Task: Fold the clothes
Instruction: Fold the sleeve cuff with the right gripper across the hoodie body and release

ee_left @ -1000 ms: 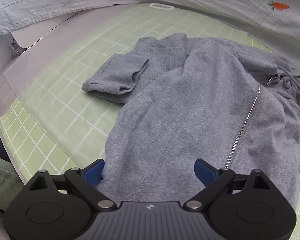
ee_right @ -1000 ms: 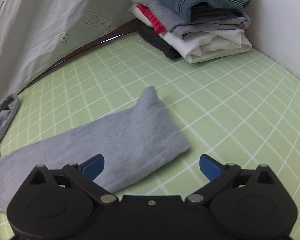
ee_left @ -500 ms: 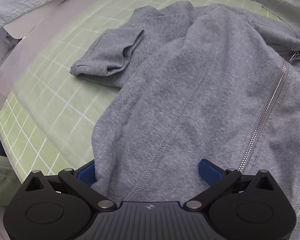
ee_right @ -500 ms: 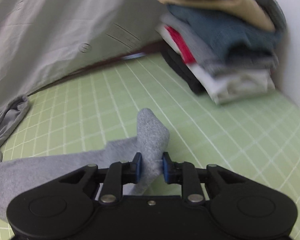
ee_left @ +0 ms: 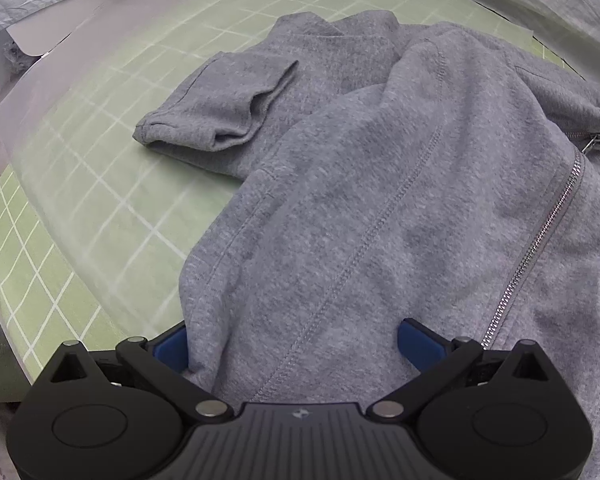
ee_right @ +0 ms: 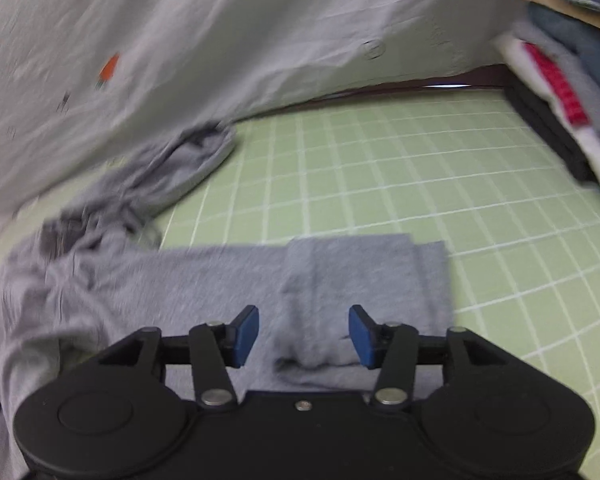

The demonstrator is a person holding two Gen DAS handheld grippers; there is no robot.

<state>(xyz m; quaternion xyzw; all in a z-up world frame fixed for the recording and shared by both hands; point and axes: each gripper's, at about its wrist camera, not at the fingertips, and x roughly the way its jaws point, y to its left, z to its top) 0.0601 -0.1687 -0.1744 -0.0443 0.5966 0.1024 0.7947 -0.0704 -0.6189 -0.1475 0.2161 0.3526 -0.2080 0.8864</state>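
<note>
Right gripper [ee_right: 304,334] now parted, pads either side of the sleeve [ee_right: 364,276] with a clear gap; half a second ago clamped shut on a raised pinch of that same cloth, a second ago wide apart over it lying straight. Sleeve end now doubled back on itself, cuff edge lying flat across the green sheet [ee_right: 400,168]. Released, then, with one small fold laid in, though the right view is smeared by motion, so possibly not fully settled.

Left gripper [ee_left: 296,344] spread wide at the hem of the hoodie [ee_left: 380,200], blue pads flanking the cloth without pinching it, much as in both earlier views; camera only a little closer and swung. Other sleeve [ee_left: 220,112] bunched and folded over beside the body, zip [ee_left: 540,248] closed and running up the front.

Hoodie spread on the sheet, hood [ee_right: 188,156] crumpled against the hanging cloth [ee_right: 220,40]. Stack [ee_right: 560,96] of folded clothes well apart at the far right. Judged partway: sleeves turned in, body unfolded.
</note>
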